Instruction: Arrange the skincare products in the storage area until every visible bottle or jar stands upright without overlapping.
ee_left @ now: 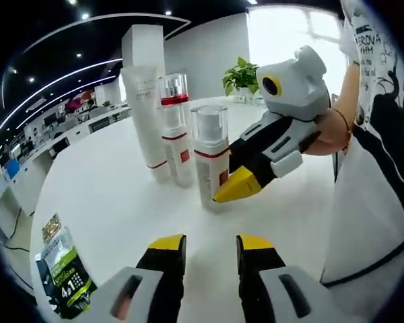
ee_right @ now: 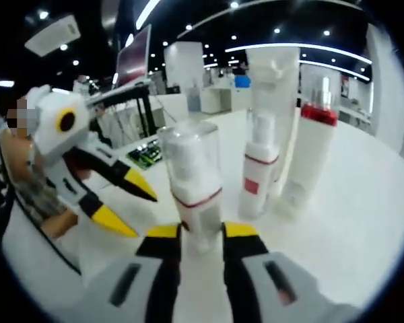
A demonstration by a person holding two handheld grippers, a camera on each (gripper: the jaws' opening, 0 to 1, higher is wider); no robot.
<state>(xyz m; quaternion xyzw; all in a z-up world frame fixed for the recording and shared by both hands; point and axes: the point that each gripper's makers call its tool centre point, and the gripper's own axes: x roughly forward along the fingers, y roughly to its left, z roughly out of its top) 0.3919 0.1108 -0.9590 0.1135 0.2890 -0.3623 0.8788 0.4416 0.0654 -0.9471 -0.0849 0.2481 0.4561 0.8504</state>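
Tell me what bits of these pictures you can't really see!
- Print on the nearest bottle: blurred in the right gripper view.
- Whether the right tool squeezes that bottle: its base blocks the tips; in the left gripper view the tool covers the contact.
- Green packet: cut off by the left gripper view's edge.
- Labels on the white tube and red-collared bottle: too small to read.

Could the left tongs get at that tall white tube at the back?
Probably not straight on: the pump bottle and the right tongs stand between the left tongs and the tall white tube.
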